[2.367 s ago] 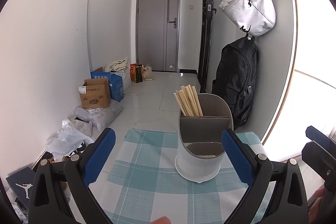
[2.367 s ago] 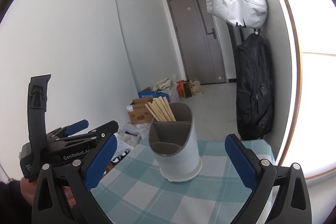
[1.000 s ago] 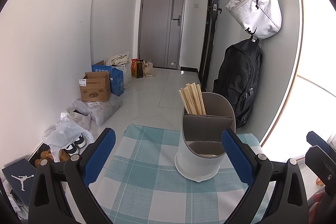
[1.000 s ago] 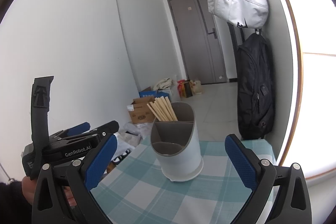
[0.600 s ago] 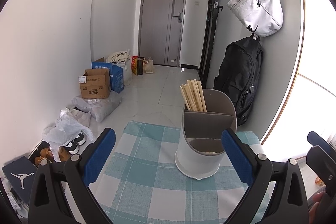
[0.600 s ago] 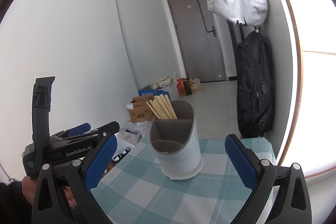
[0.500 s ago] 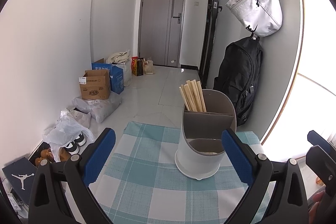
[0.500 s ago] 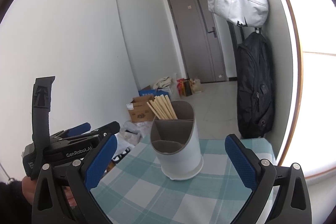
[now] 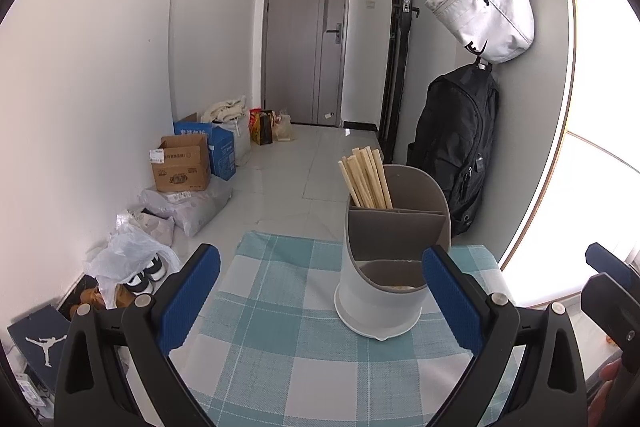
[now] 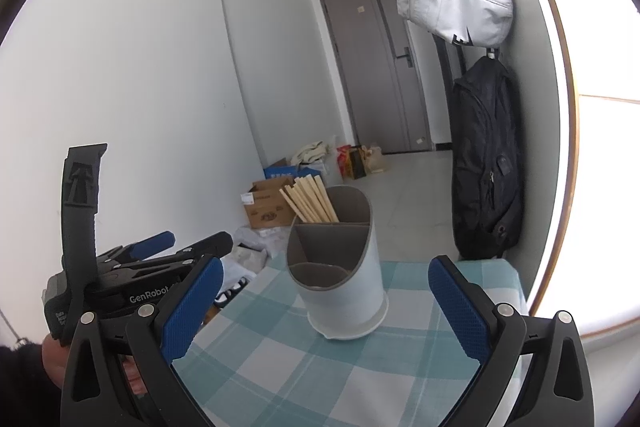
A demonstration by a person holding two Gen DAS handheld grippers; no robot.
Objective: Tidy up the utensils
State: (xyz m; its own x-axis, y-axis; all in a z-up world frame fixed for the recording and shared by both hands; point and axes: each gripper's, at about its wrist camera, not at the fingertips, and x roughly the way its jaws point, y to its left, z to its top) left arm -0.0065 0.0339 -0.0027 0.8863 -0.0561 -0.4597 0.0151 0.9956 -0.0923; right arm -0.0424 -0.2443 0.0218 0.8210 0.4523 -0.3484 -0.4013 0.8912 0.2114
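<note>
**A small table with one holder on it**

A table [image 9: 280, 379] is covered by a cloth with blue-green and white squares. One thing is seen standing on the cloth: a white and grey holder [image 9: 384, 291], set upright toward the far right part. The holder is split into parts inside. A bunch of wooden chopsticks [image 9: 366, 181] is kept in the far part, leaning left. Bare cloth is seen to the left and on the near side.
</note>
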